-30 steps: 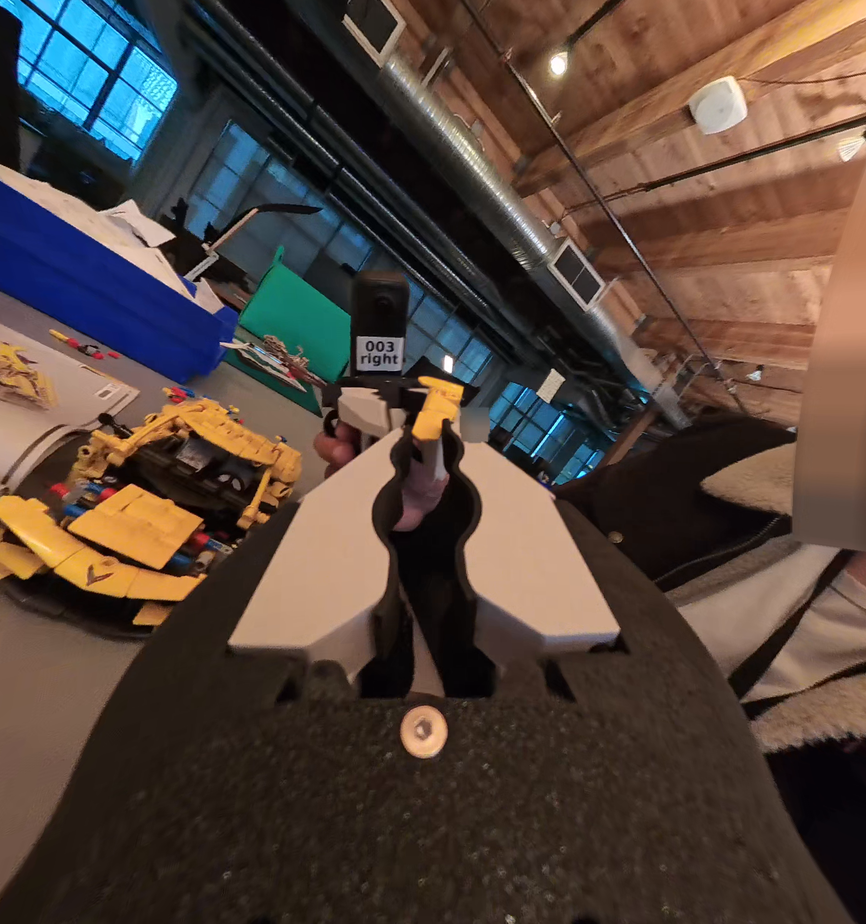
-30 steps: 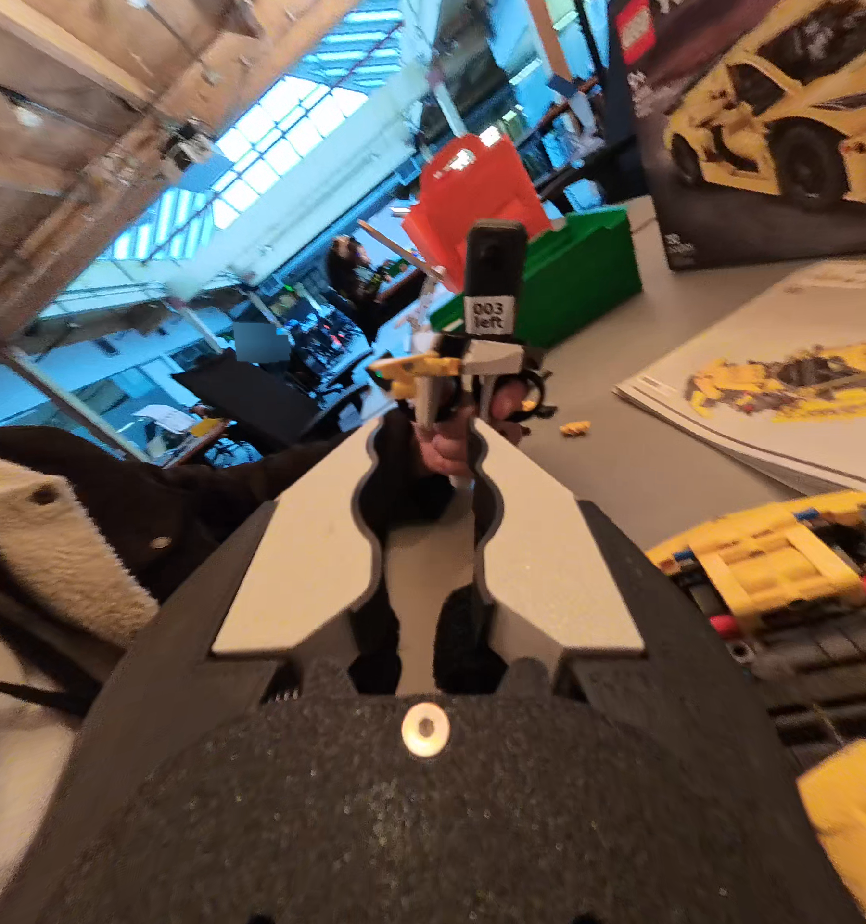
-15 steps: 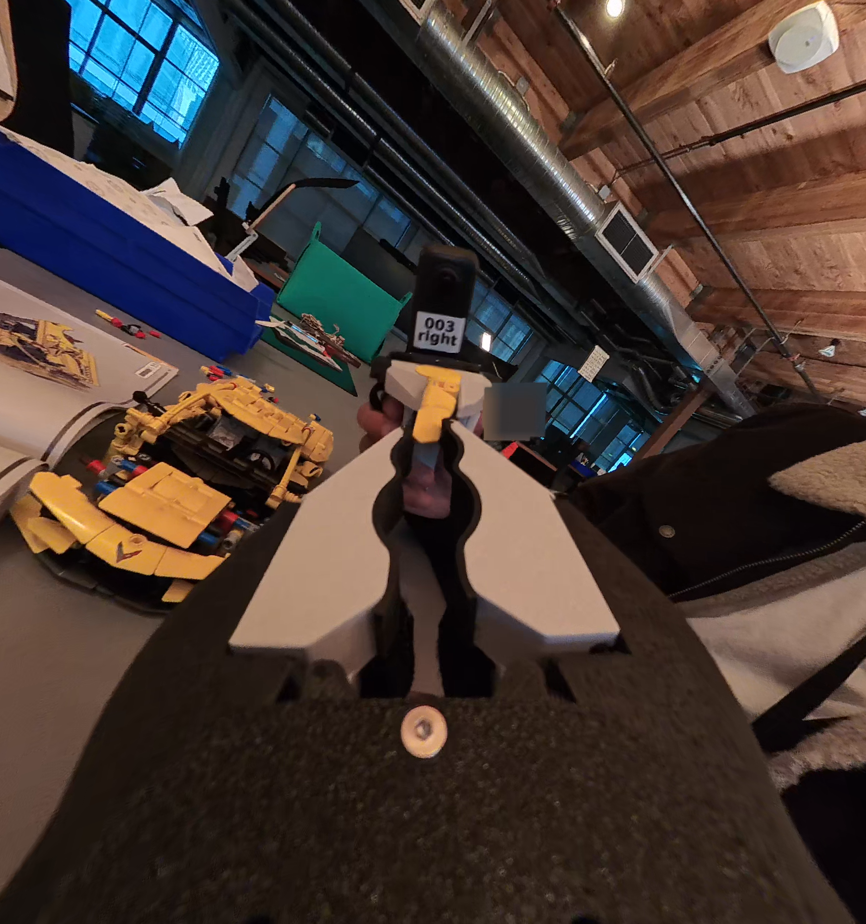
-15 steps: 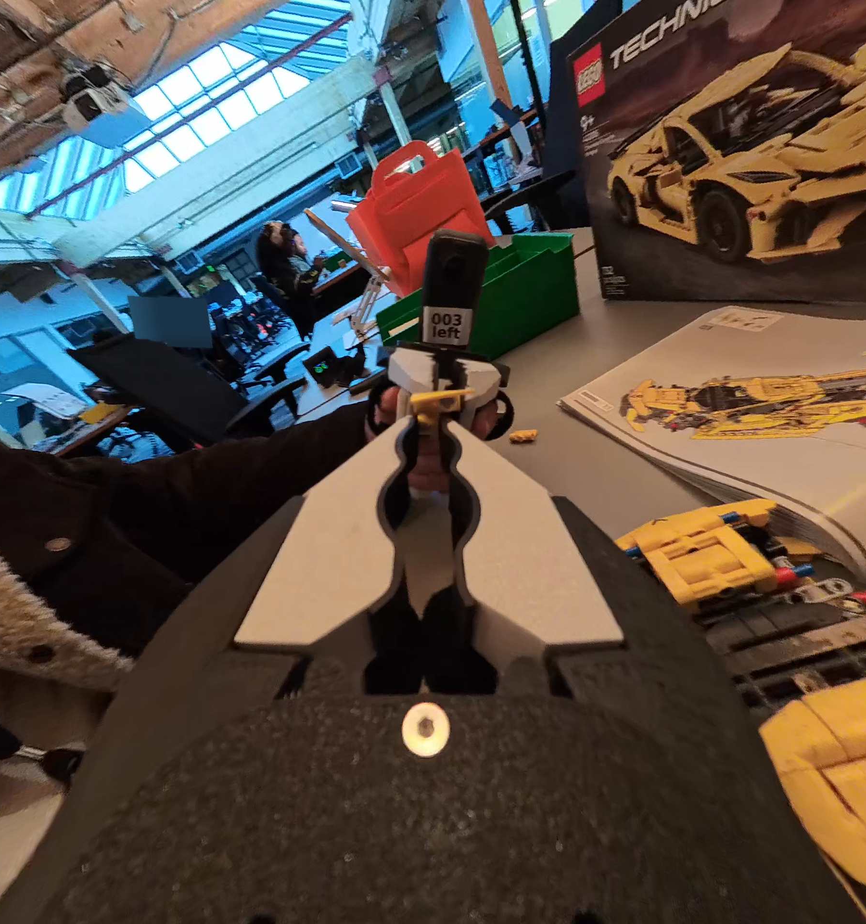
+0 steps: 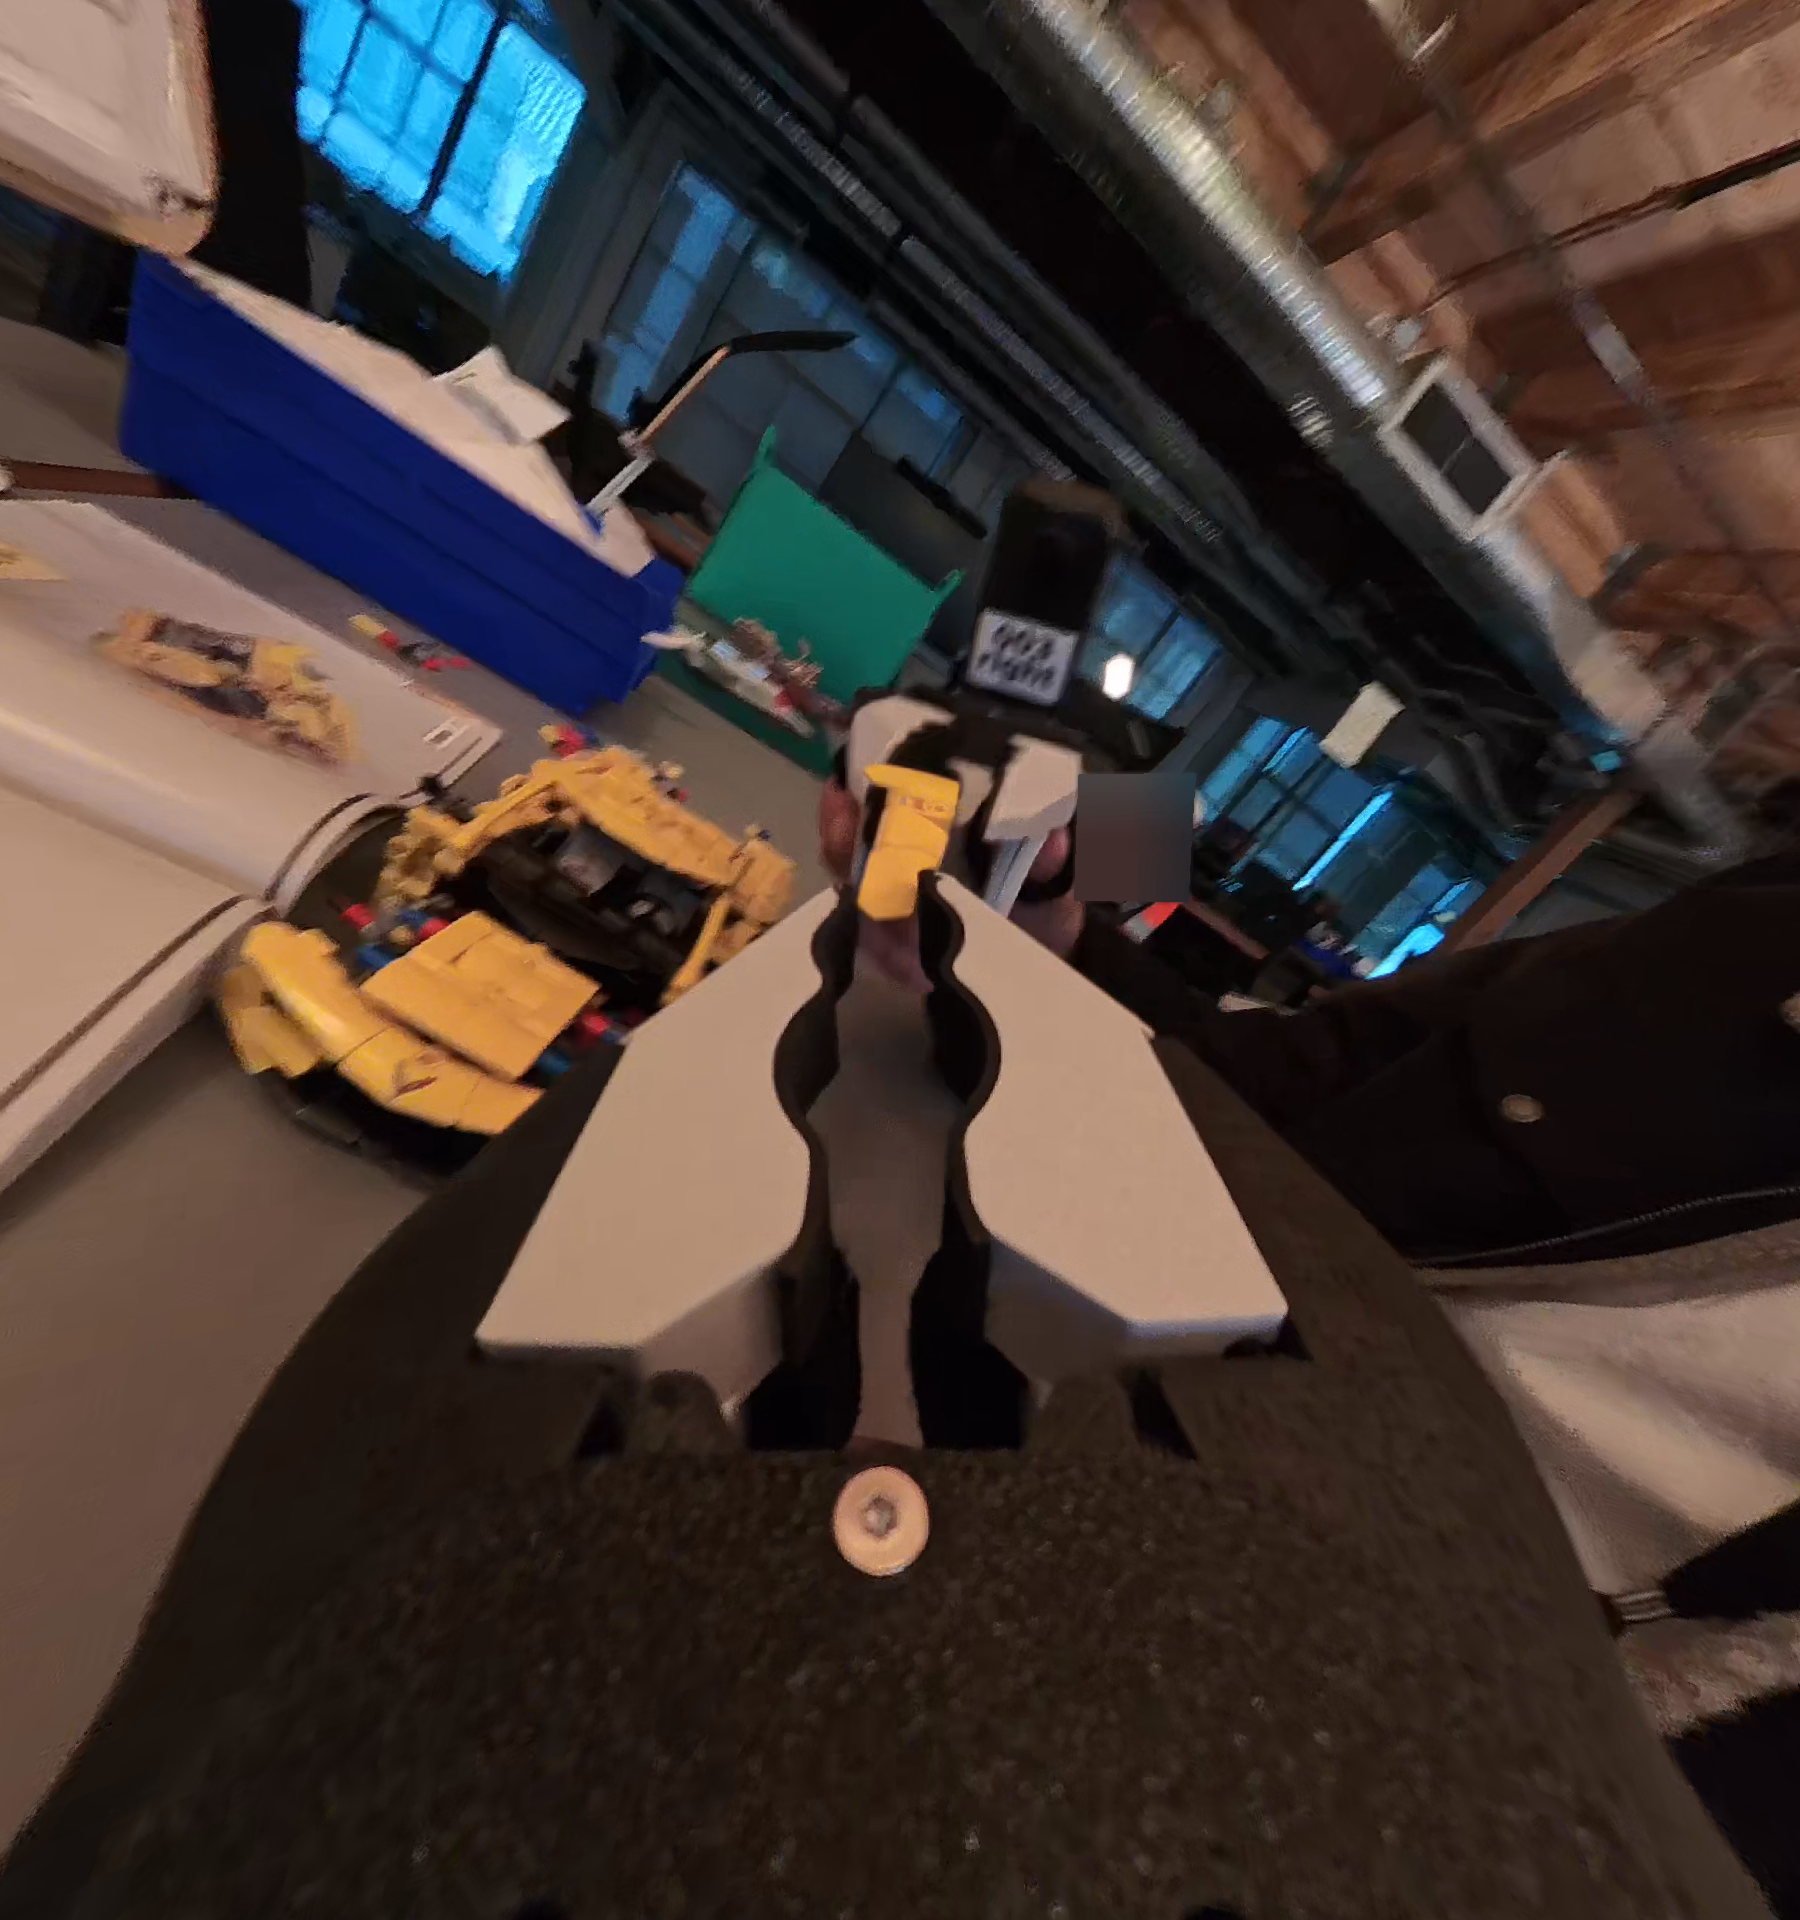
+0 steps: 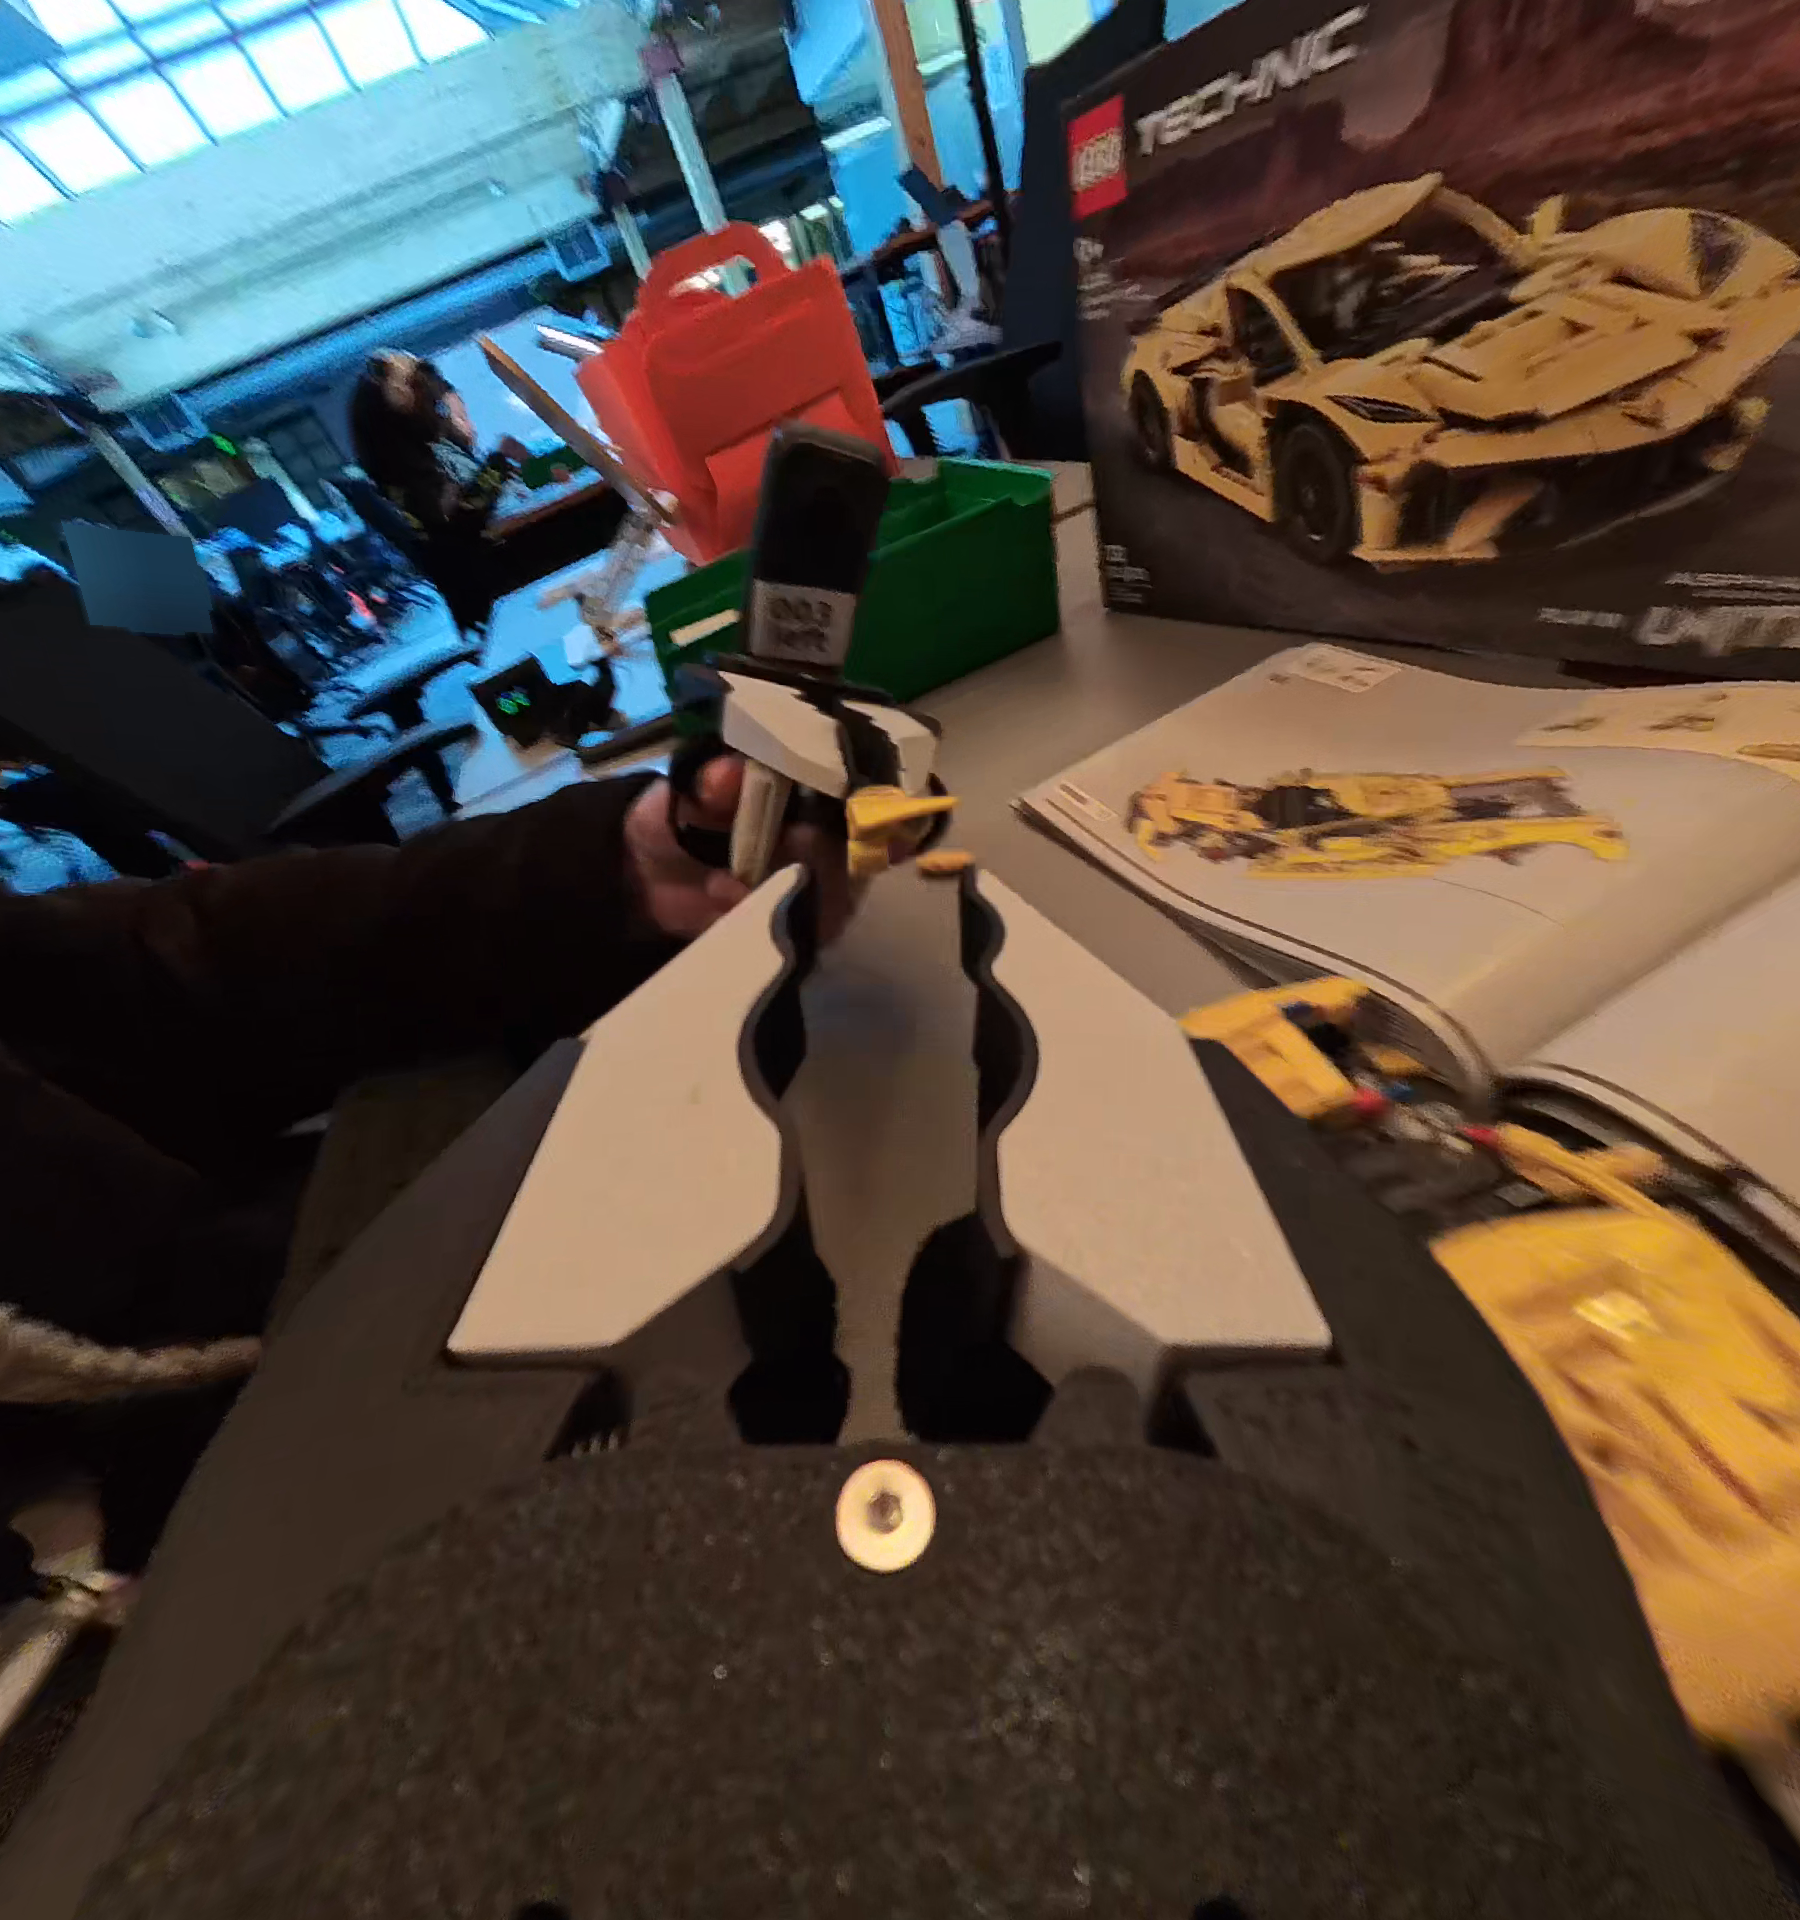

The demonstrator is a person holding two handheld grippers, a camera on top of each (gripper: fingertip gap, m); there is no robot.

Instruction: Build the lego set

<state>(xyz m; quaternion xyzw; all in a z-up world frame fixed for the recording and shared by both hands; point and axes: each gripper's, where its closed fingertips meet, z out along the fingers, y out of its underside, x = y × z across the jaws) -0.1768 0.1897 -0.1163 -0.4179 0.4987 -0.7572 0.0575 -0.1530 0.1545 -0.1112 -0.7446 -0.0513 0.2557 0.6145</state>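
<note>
Left wrist view: my left gripper (image 5: 885,899) is pinching the lower end of a small yellow Lego panel piece (image 5: 901,842), its jaws nearly together around it, held in the air above the grey table (image 5: 96,1299). My right gripper (image 5: 953,774), facing me, is spreading its white fingers and no longer sharing the hold it had half a second ago. I judge the handover complete, so the piece is now mine to place. The half-built yellow car model (image 5: 522,935), glossy angular panels over a black frame, is sitting just beside the open instruction booklet (image 5: 148,727).

Right wrist view: my right jaws are standing open and empty (the gap has clearly widened). The piece is staying with the left gripper, smooth hard plastic. Behind it, the matte cardboard set box (image 6: 1447,364) is standing upright.
</note>
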